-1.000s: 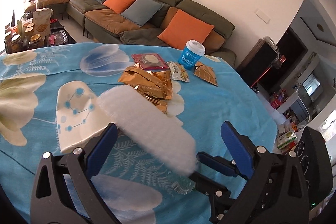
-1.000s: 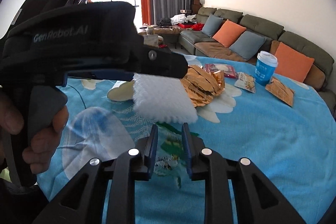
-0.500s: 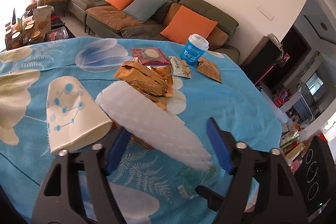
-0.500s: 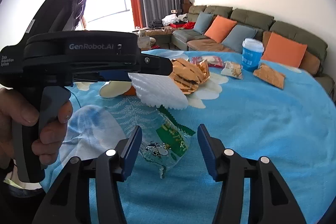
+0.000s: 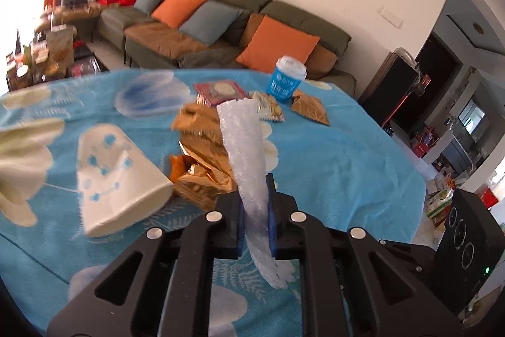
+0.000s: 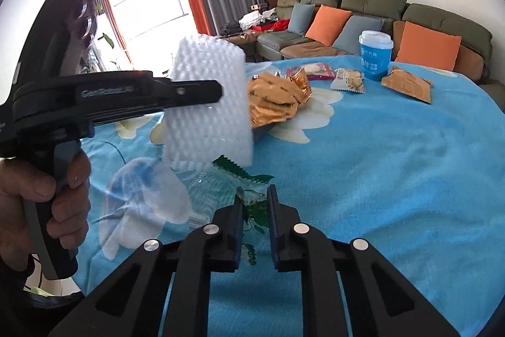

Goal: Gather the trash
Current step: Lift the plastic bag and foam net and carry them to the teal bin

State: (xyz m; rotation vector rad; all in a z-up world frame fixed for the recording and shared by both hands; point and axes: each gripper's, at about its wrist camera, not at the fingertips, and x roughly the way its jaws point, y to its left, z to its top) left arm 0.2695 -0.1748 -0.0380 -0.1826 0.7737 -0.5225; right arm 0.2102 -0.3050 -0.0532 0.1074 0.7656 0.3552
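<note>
Counter (image 6: 394, 179) draped in blue floral cloth. Near far edge: upright blue lidded cup (image 6: 375, 56), brown flat packet (image 6: 407, 84) just beside it, pale snack packet (image 6: 348, 80), red packet (image 6: 311, 70). Toward centre: heap of crumpled gold wrappers (image 6: 277, 97). Toward left edge: white paper cup (image 5: 116, 176) on its side. Near front edge: clear green-edged wrapper (image 6: 240, 179).

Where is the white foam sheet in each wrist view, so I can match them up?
Left wrist: white foam sheet at centre, edge-on, rising from between the left tool's blue pads.
Right wrist: left of centre, broad face showing, clamped in the left tool.
Shared landmark: the blue paper cup at the table's far side.
</note>
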